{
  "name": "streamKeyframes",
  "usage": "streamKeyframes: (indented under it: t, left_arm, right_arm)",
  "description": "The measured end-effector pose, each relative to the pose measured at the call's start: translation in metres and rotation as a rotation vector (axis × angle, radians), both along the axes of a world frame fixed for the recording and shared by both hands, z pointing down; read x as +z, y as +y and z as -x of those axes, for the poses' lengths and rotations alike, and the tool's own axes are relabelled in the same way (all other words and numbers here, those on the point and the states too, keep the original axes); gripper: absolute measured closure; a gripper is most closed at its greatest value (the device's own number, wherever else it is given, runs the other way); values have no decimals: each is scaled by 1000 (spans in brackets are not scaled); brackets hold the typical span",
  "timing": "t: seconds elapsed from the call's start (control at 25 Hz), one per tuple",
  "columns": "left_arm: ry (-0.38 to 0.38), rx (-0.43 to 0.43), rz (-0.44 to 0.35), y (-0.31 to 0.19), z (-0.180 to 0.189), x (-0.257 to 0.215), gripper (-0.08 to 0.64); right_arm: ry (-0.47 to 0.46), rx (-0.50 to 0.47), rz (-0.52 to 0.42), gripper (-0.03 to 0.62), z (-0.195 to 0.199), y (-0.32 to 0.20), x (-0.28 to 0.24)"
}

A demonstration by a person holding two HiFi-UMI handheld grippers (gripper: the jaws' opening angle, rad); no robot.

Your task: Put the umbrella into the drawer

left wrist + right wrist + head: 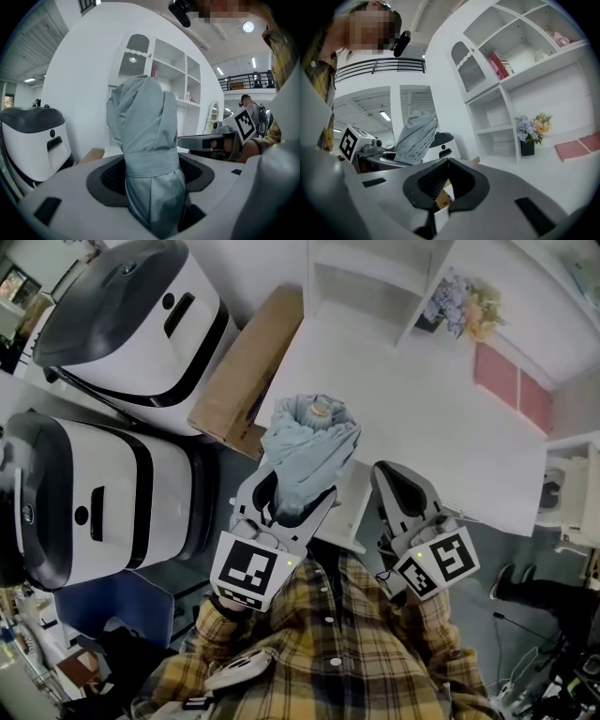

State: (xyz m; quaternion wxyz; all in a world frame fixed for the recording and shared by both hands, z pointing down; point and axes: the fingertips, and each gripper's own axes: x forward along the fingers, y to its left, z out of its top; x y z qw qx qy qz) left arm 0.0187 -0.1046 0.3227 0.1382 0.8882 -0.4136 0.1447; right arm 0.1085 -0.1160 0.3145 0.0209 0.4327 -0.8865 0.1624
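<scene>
A folded grey-blue umbrella [309, 442] stands upright, bound by its strap, with my left gripper [284, 501] shut on its lower part. In the left gripper view the umbrella [145, 136] fills the middle and both jaws of the left gripper [151, 176] press its sides. My right gripper [394, 479] is beside it to the right, shut with nothing in it; its tips meet in the right gripper view [447, 162]. The umbrella [415, 136] shows there at the left. Both are held over the front edge of a white cabinet top [422, 427]. I cannot make out a drawer.
Two large white-and-black machines [131, 320] [89, 498] stand on the floor at the left. A cardboard box [246, 371] lies between them and the cabinet. On the top stand a flower vase [459, 306] and pink mats [511, 381]; open shelves [520, 70] rise behind.
</scene>
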Motion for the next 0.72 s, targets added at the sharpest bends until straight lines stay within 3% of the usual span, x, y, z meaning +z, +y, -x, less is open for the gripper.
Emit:
streamKeyframes:
  t: [0.72]
  left_arm:
    - [-43,95,53,-15,6,24,245]
  right_arm:
    - [-2,40,46,575,10,-16,13]
